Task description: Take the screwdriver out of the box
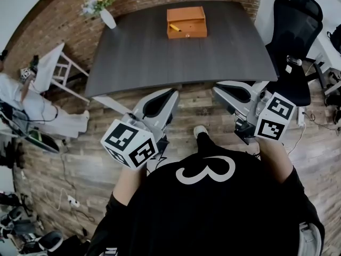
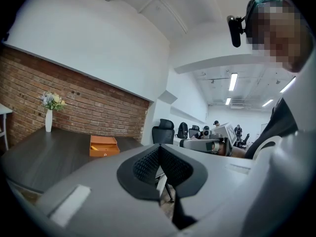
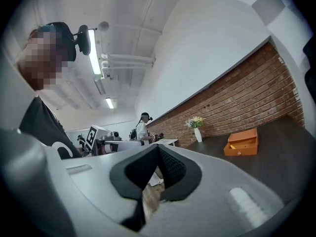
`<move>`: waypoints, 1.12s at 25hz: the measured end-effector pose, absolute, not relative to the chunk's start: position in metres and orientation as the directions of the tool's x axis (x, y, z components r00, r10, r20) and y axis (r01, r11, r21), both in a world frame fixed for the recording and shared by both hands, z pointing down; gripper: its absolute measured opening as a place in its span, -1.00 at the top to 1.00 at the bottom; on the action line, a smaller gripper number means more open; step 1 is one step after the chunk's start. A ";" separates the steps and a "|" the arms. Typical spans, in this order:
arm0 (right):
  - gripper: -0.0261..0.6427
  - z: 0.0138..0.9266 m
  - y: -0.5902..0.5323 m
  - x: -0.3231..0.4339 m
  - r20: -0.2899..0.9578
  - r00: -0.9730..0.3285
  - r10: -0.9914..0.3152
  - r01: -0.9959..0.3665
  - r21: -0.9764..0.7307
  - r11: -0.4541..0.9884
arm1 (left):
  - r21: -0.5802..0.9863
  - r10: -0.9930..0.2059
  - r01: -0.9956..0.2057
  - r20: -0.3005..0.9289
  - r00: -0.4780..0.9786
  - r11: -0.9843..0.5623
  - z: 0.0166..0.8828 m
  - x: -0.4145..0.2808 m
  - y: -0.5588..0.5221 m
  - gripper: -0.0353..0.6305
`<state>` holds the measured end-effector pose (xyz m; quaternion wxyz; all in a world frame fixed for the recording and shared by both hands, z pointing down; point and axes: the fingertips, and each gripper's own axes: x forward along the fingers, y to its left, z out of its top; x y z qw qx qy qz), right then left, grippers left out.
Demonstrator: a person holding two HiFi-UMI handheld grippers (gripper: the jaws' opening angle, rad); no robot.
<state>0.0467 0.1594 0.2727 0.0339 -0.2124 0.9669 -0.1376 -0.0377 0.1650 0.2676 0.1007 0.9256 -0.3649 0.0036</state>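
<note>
An open orange box [image 1: 186, 23] sits at the far middle of the dark table [image 1: 160, 57]. Inside it lies a screwdriver [image 1: 176, 29] with a yellow handle. My left gripper [image 1: 169, 94] and right gripper [image 1: 219, 87] hang side by side in front of my body, short of the table's near edge, each pointing inward toward the other. Both are shut with nothing between the pads. The left gripper view shows the shut left gripper [image 2: 159, 147] with the box [image 2: 103, 146] far off on the table. In the right gripper view the right gripper [image 3: 158, 147] is also shut, with the box [image 3: 242, 142] in the distance.
A white vase of flowers [image 1: 106, 16] stands at the table's far left corner. A black office chair [image 1: 293, 41] is at the table's right side, a white stool [image 1: 56, 68] and a seated person [image 1: 32, 111] at the left. Cables lie on the wooden floor [image 1: 69, 199].
</note>
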 end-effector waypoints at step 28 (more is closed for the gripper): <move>0.91 0.274 -0.165 0.061 0.020 -0.907 -0.421 -0.409 -0.280 0.869 | 0.134 -0.757 -0.780 0.186 0.626 -0.612 0.286 -0.061 -0.143 0.85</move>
